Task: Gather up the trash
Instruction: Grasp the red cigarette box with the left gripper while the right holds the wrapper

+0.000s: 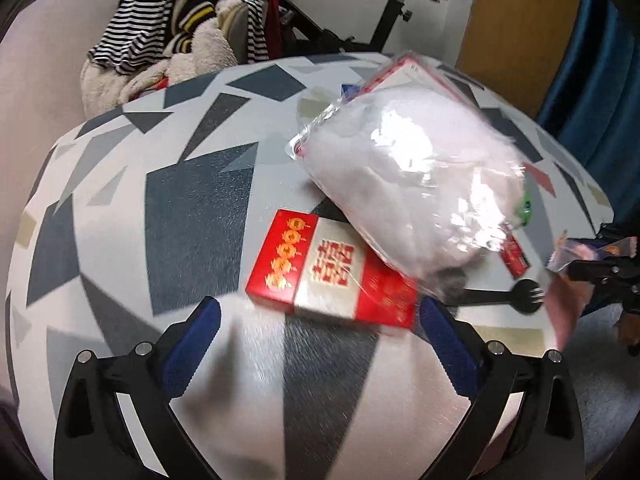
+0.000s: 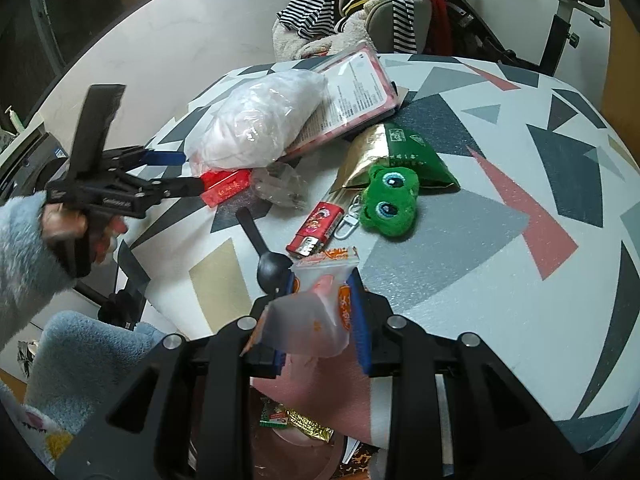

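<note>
Wrapper held over the bin, red box next in line

Trash went one piece at a time, by the look of it. The right gripper (image 2: 320,312) had its blue pads clamped on a torn snack wrapper (image 2: 316,300), translucent with orange print, and held it just past the table's near edge, above what seemed to be a pink bin (image 2: 320,400) with foil scraps already lying inside; I judged it was poised there to let go. The left gripper (image 1: 320,320) hung with its fingers spread wide and nothing between them, lined up on the red box (image 1: 320,276), probably as the next pick. That box lay flat, its far end tucked under a clear bag of white fluff (image 1: 412,184), so the bag might slide if the box were pulled.

Right of the red box lay a black plastic spoon (image 2: 264,256), a small red packet (image 2: 316,232), a green frog keyring (image 2: 390,204) and a green-and-gold pouch (image 2: 396,160).

The table (image 2: 500,280) wore a white cloth with grey, navy and pink shards. Beyond the red box stood a chair heaped with striped clothes (image 1: 168,28) and an exercise bike (image 1: 400,4)
</note>
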Demonstrator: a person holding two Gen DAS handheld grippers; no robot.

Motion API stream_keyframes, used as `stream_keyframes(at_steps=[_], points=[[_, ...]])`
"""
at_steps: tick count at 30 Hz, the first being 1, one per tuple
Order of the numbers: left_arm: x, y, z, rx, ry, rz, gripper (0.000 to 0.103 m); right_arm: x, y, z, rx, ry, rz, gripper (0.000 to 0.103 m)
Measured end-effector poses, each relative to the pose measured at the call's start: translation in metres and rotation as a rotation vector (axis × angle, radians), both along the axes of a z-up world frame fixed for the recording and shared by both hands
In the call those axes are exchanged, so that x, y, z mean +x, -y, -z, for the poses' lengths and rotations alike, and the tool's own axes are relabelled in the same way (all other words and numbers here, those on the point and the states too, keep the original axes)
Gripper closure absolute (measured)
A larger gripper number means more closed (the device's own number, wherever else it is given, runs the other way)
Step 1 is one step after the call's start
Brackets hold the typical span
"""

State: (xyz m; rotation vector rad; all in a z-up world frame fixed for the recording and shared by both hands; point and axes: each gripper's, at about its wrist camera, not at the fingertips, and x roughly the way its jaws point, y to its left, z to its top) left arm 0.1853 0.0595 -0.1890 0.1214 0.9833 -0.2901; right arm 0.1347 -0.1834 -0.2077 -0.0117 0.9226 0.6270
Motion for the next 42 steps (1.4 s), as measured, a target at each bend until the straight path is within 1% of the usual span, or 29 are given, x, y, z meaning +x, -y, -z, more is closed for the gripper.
stream_keyframes(at_steps=[2,4,8,9,10,12,13,14,17,22,26,31,34,36,37,39,42], points=[[0.005,0.001,0.003,-0.012,-0.010,0.028,0.005,0.003,0.001,0.001,-0.005,-0.001,0.004,0.074],[0.010,0.003,0.007,-0.006,-0.017,0.048,0.005,0.006,0.003,0.001,-0.004,-0.002,0.006,0.074],[0.016,0.011,0.017,0.034,-0.042,0.077,0.005,0.009,0.002,0.001,-0.002,0.000,0.007,0.074],[0.016,0.013,0.018,0.049,-0.031,0.083,0.005,0.010,0.002,0.001,-0.001,0.000,0.006,0.074],[0.016,0.013,0.018,0.048,-0.030,0.078,0.007,0.010,0.001,0.001,-0.001,-0.001,0.006,0.074],[0.016,0.009,0.014,0.022,-0.020,0.052,0.015,0.010,-0.001,0.001,-0.001,-0.003,0.004,0.074],[0.014,0.009,0.013,0.018,-0.019,0.045,0.015,0.010,-0.002,0.001,-0.001,-0.004,0.002,0.074],[0.011,0.007,0.011,0.013,-0.019,0.043,0.015,0.009,-0.003,0.001,-0.003,-0.004,-0.001,0.074],[-0.003,0.006,0.007,0.033,-0.001,0.057,0.015,0.007,-0.008,0.000,-0.013,-0.001,-0.016,0.074],[-0.041,-0.001,0.000,0.029,0.012,0.051,0.015,-0.001,-0.017,-0.004,-0.017,0.005,-0.043,0.074],[-0.063,-0.009,0.004,0.042,-0.014,0.011,0.015,-0.012,-0.023,-0.007,-0.024,0.010,-0.058,0.074],[-0.082,-0.033,-0.002,0.049,-0.022,-0.112,0.015,-0.024,-0.027,-0.013,-0.023,0.020,-0.063,0.074],[-0.084,-0.049,-0.009,0.076,-0.014,-0.185,0.015,-0.031,-0.026,-0.015,-0.020,0.021,-0.063,0.074],[-0.084,-0.058,-0.015,0.111,-0.004,-0.221,0.015,-0.034,-0.026,-0.017,-0.018,0.023,-0.061,0.074],[-0.084,-0.061,-0.018,0.112,0.001,-0.227,0.015,-0.034,-0.026,-0.018,-0.018,0.024,-0.061,0.074],[-0.085,-0.070,-0.025,0.089,0.015,-0.242,0.015,-0.036,-0.025,-0.019,-0.018,0.026,-0.060,0.074],[-0.089,-0.074,-0.033,0.075,0.036,-0.242,0.015,-0.037,-0.025,-0.021,-0.019,0.028,-0.060,0.074]])
